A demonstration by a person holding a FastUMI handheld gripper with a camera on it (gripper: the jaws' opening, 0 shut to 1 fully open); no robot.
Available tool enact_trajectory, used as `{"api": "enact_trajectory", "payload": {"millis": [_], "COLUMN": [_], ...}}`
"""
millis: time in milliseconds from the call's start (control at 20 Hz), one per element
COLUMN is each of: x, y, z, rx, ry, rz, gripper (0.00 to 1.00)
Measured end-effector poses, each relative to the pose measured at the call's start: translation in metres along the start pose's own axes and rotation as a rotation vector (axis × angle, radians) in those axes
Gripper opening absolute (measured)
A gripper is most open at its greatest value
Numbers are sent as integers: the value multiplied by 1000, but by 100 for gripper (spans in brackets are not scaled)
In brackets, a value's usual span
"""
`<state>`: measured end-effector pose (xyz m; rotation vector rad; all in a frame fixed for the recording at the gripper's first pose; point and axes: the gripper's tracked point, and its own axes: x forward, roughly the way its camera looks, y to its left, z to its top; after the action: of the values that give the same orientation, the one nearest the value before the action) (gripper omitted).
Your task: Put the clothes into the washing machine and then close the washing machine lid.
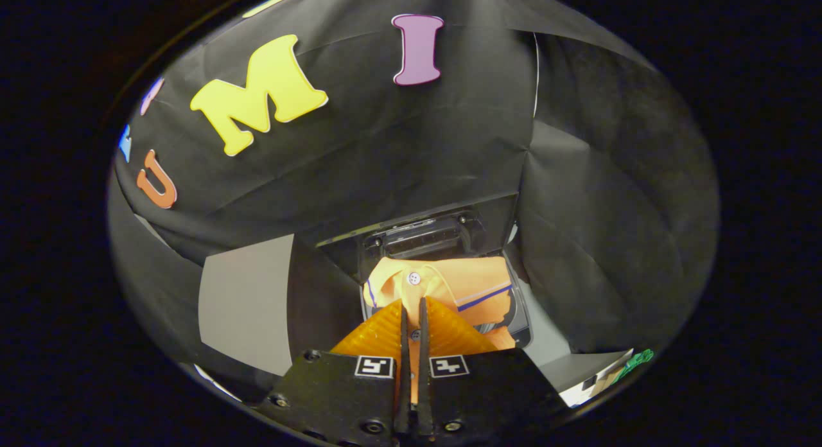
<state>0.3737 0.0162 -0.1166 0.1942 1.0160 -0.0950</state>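
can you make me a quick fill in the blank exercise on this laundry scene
1. The hand-held gripper has its two fingers nearly closed on a fold of ____ fabric.
2. The polo shirt hangs over the open ____ beyond the fingers.
3. Near the shirt's collar sits a small white ____.
4. The washing machine lid is ____, standing up behind the shirt.

Missing words: orange; washing machine; button; open

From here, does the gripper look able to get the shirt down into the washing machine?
Probably yes. The gripper is shut on the orange shirt, which hangs right over the washing machine opening. Its lid stands raised behind, and nothing visible lies between shirt and opening.
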Motion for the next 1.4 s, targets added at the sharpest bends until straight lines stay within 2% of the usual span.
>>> {"api": "enact_trajectory", "payload": {"millis": [450, 850, 1400], "x": [47, 90, 140], "y": [-8, -29, -42], "z": [-31, -62, -75], "rx": [59, 79, 112], "ry": [39, 78, 120], "rz": [76, 63, 36], "gripper": [8, 8, 8]}}
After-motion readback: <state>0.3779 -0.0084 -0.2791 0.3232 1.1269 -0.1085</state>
